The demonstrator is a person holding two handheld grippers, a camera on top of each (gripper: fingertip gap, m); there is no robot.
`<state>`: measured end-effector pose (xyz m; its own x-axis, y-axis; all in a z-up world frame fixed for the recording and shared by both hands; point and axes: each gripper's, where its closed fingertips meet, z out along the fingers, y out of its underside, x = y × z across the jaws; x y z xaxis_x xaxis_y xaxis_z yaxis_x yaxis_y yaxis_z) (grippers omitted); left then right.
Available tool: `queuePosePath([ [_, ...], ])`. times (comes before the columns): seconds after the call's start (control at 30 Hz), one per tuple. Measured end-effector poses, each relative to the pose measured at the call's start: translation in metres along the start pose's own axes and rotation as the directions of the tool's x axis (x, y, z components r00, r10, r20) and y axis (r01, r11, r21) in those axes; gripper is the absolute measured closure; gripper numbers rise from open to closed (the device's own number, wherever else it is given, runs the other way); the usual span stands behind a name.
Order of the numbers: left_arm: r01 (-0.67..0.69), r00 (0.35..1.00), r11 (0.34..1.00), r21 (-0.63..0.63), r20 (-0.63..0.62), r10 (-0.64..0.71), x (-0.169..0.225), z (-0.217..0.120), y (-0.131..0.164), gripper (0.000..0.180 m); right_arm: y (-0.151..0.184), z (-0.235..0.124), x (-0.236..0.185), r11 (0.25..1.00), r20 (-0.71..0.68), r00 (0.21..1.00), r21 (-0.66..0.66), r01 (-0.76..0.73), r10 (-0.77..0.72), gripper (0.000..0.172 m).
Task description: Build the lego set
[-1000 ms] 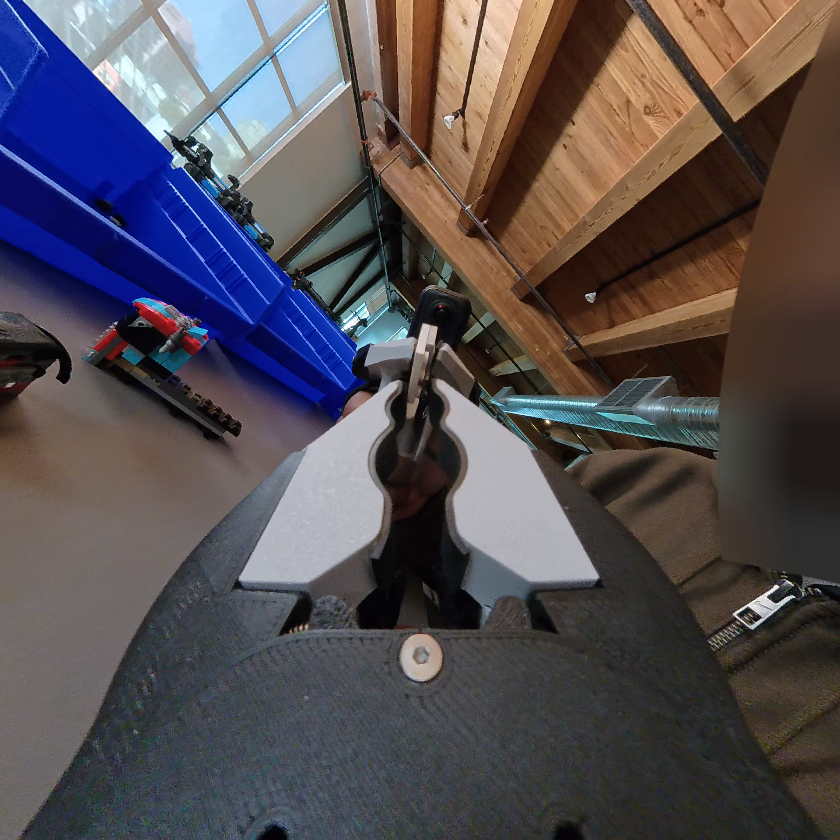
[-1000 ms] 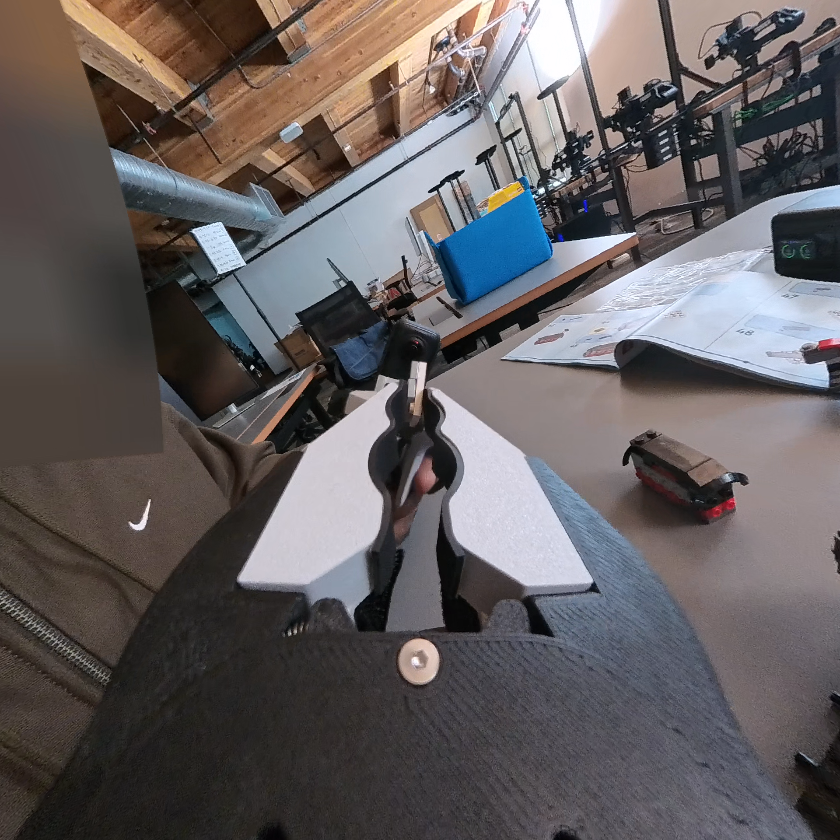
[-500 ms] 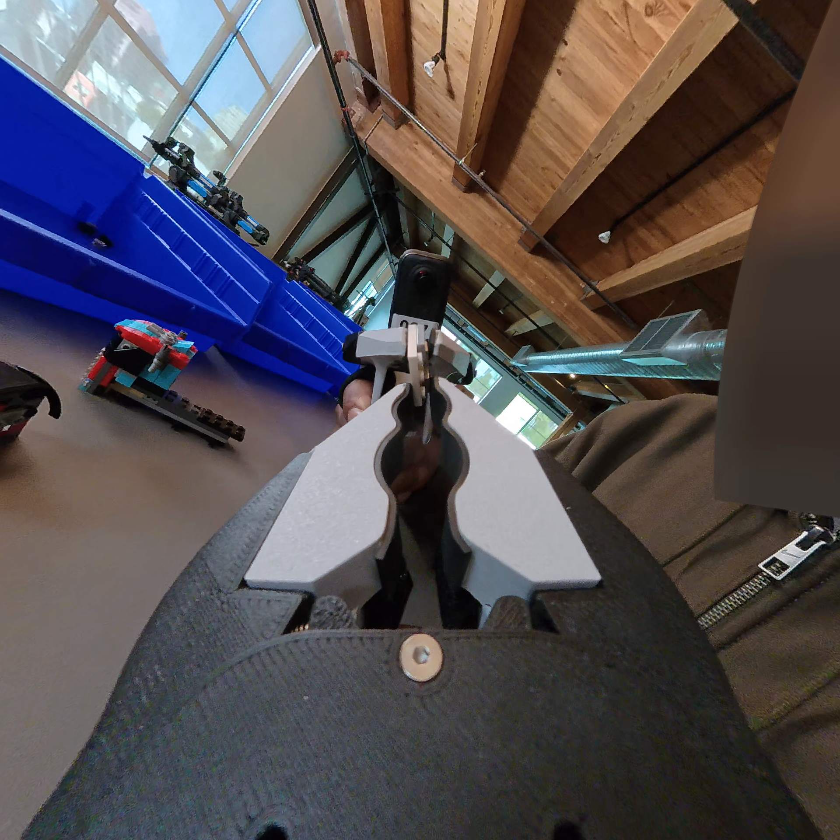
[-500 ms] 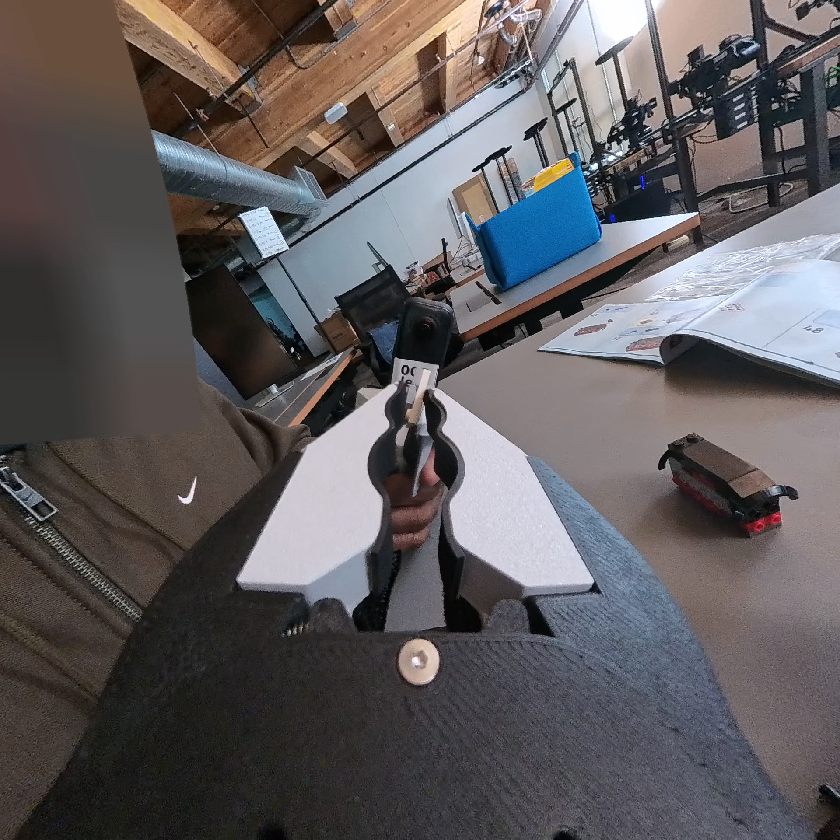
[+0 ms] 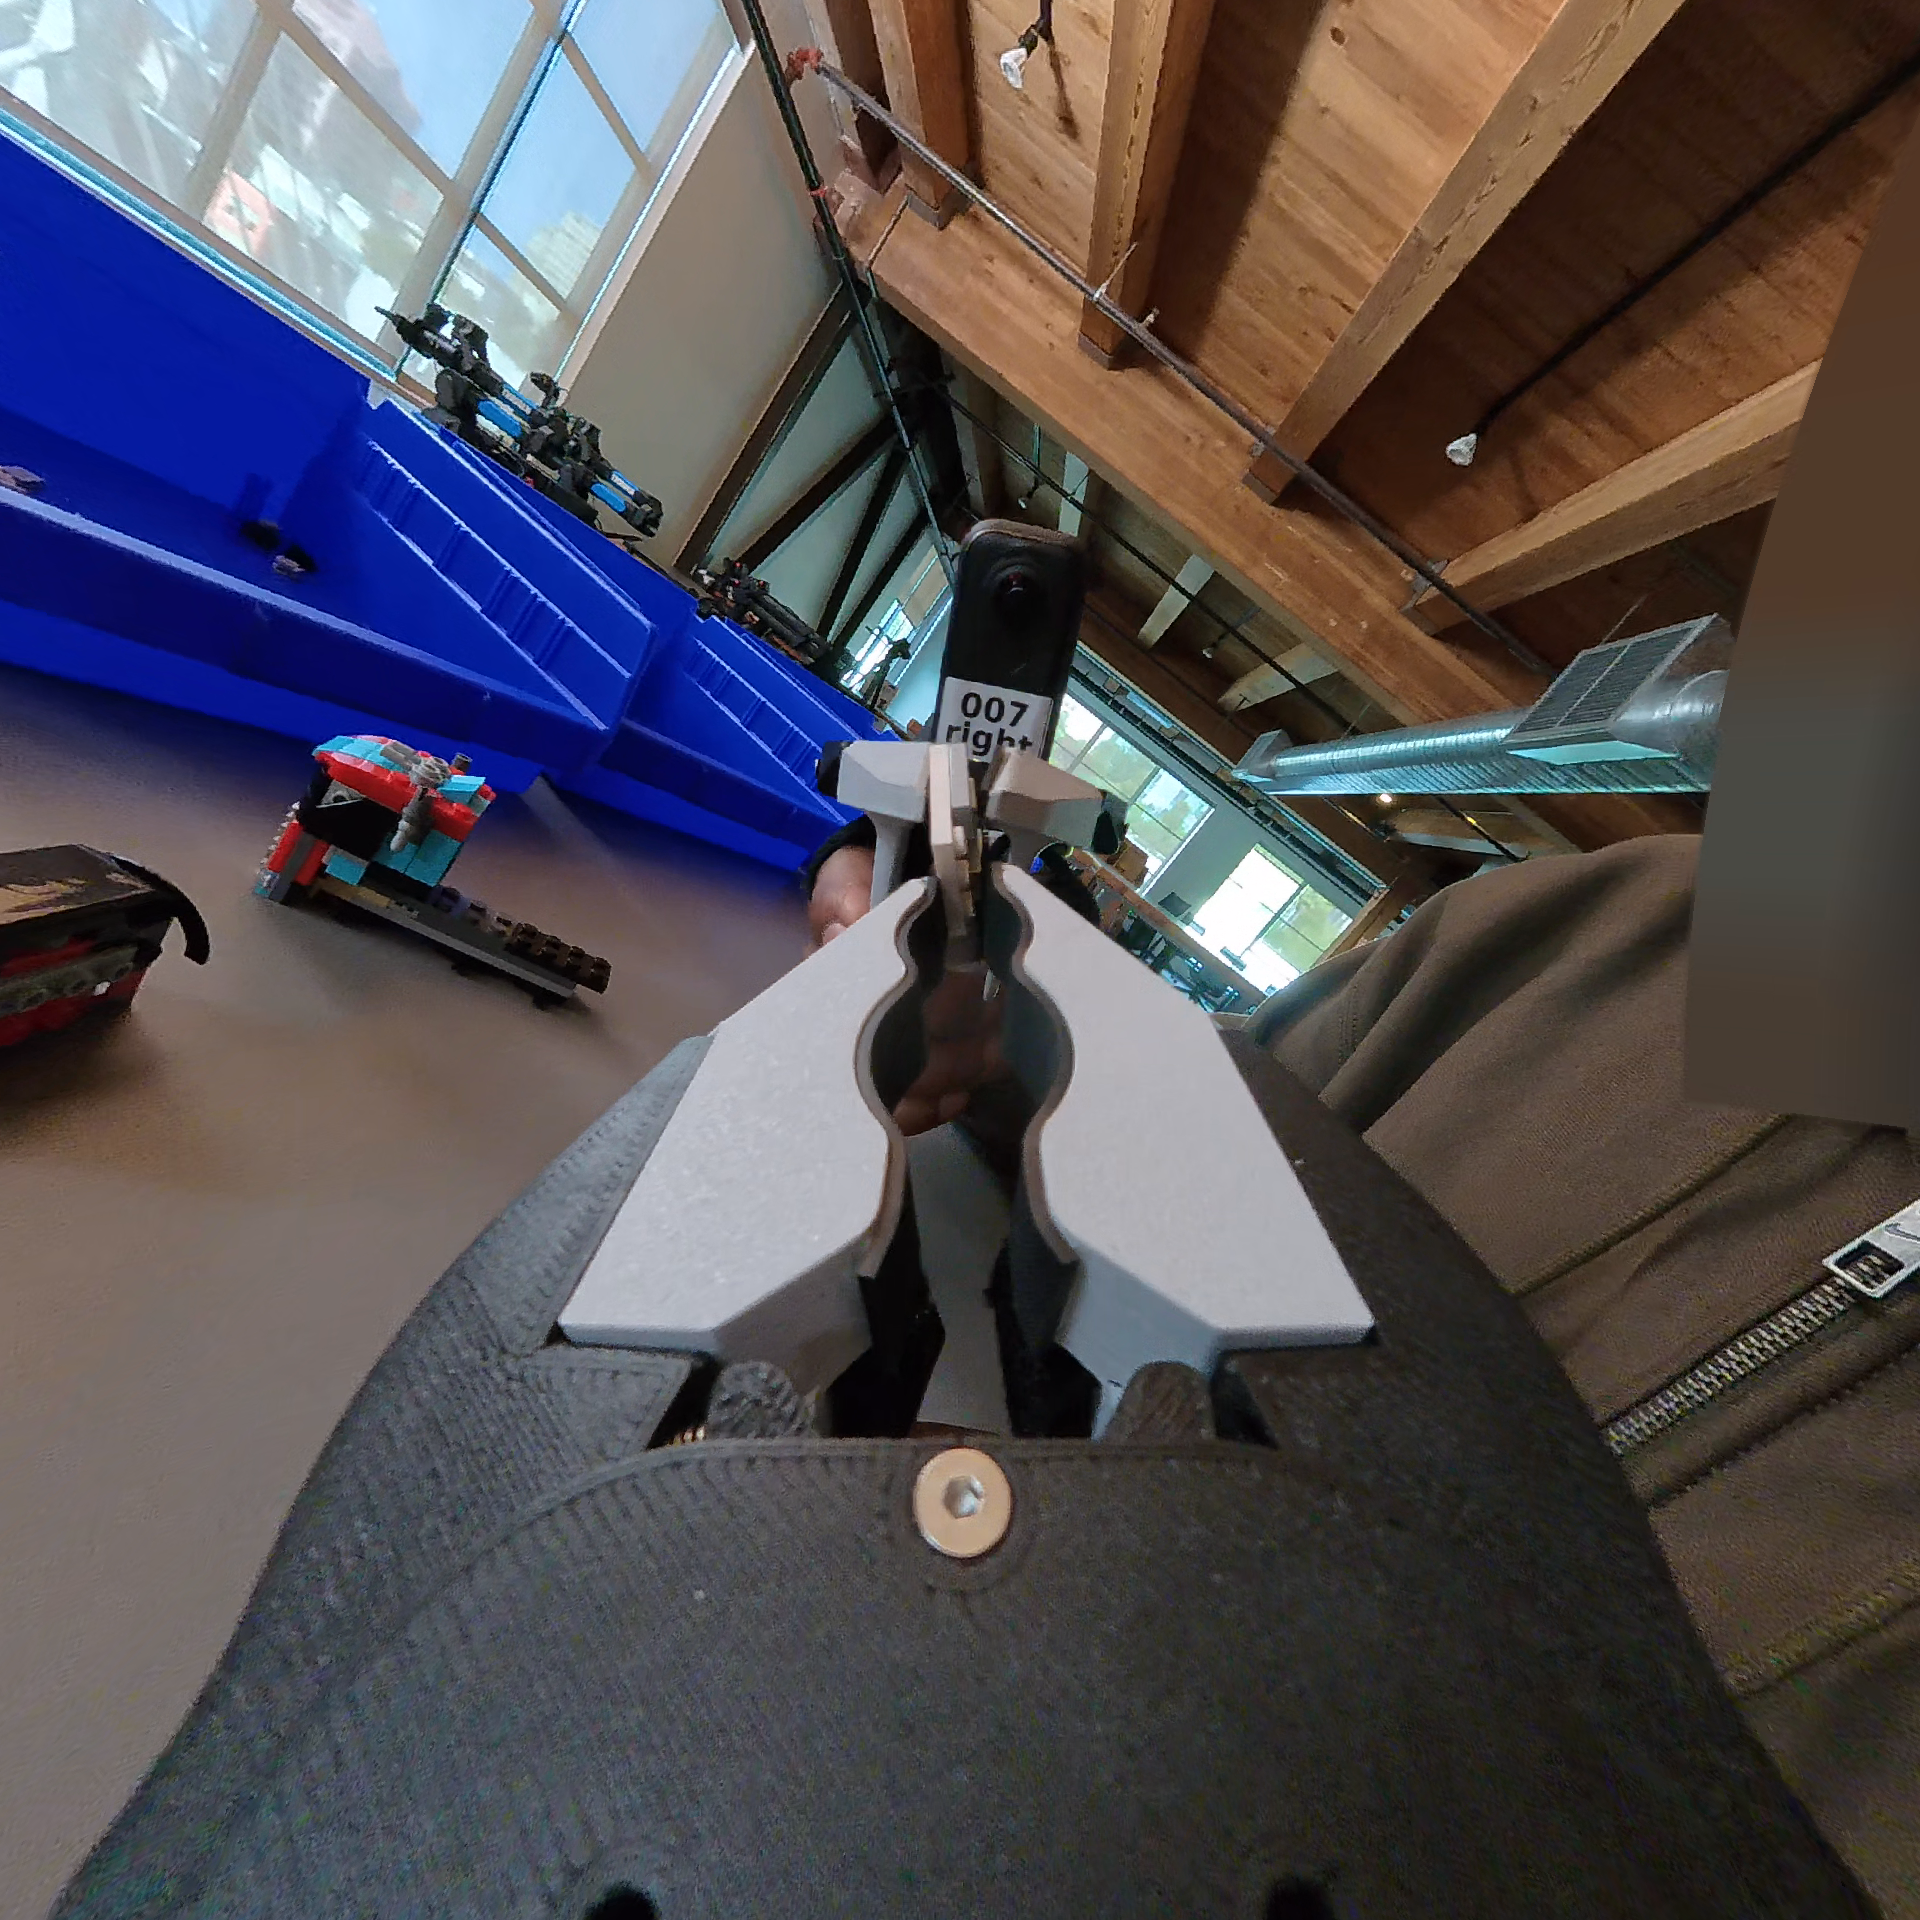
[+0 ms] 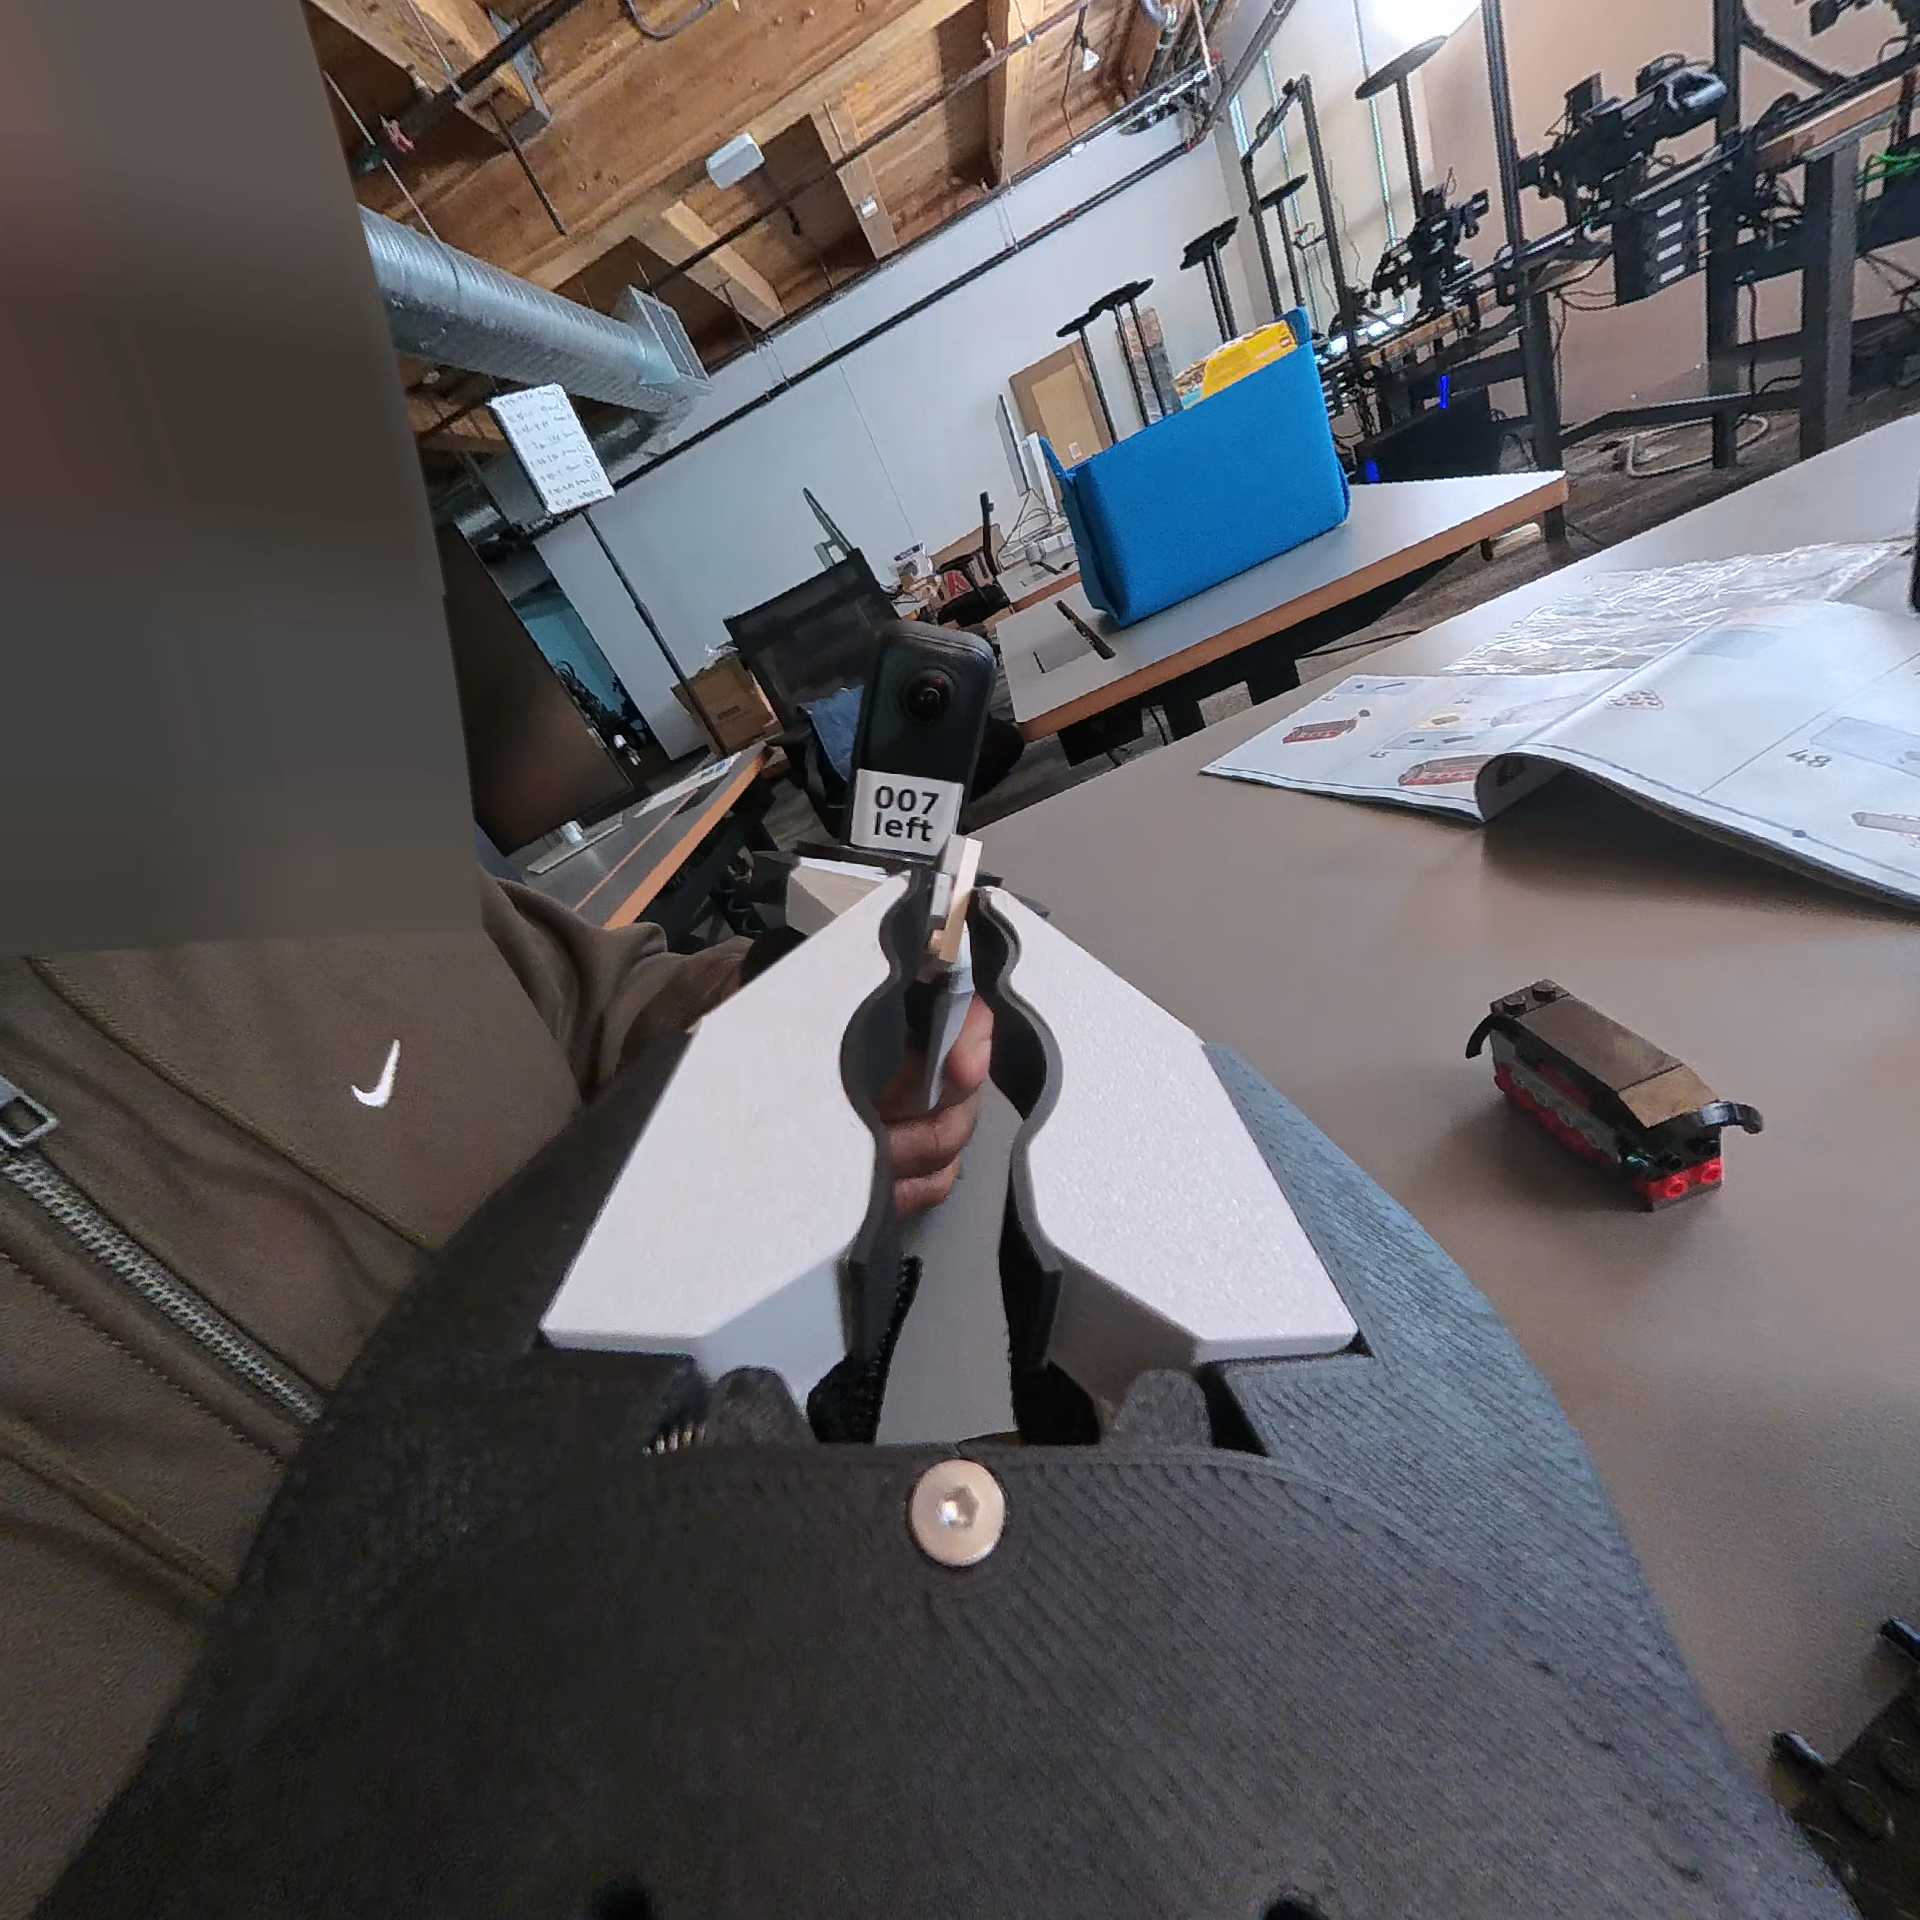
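Observation:
My two grippers meet tip to tip above the brown table (image 6: 1351, 987), in front of a person in an olive jacket (image 5: 1558, 1039). My left gripper (image 5: 961, 904) is shut on a small flat tan brick piece (image 5: 948, 821) that stands upright out of its fingertips. The right gripper (image 5: 966, 800) shows just beyond it and grips the same piece from the far side. In the right wrist view my right gripper (image 6: 951, 914) is shut on the tan and grey flat piece (image 6: 961, 878). The left gripper's black camera (image 6: 925, 707) stands right behind it.
Blue bins (image 5: 312, 582) line the table's far side. A red, teal and black brick build on a dark plate (image 5: 395, 821) sits near them. A black and red brick wagon (image 6: 1600, 1101) lies on the table. An open instruction booklet (image 6: 1662, 748) lies farther back.
Both grippers stay tip to tip on the flat piece. They have tilted a little, so the opposite gripper's camera now rises higher in each view. The grasp looks unchanged.

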<state>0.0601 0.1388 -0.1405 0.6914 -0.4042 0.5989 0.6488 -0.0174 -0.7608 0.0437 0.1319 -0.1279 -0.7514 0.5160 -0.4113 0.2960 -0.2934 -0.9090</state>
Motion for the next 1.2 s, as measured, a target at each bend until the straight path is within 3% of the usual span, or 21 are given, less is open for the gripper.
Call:
queuePosePath([
  [0.63, -0.042, 0.999, 0.999, -0.005, 0.032, 0.042, -0.0011, 0.0015, -0.0002, 0.171, -0.0005, -0.0022, 0.0001, 0.993, -0.066, 0.991, -0.017, 0.113, -0.113, 0.165],
  [0.77, -0.102, 0.993, 0.995, -0.012, 0.058, 0.102, -0.0004, 0.0023, -0.0004, 0.171, -0.0014, -0.0024, -0.0012, 0.993, -0.062, 0.992, -0.013, 0.113, -0.114, 0.165],
  [1.2, 0.001, 1.000, 1.000, -0.006, 0.025, -0.001, -0.0037, 0.0004, 0.0004, 0.174, 0.0015, -0.0011, 0.0040, 1.000, -0.046, 0.999, -0.009, 0.010, -0.011, 0.164],
])
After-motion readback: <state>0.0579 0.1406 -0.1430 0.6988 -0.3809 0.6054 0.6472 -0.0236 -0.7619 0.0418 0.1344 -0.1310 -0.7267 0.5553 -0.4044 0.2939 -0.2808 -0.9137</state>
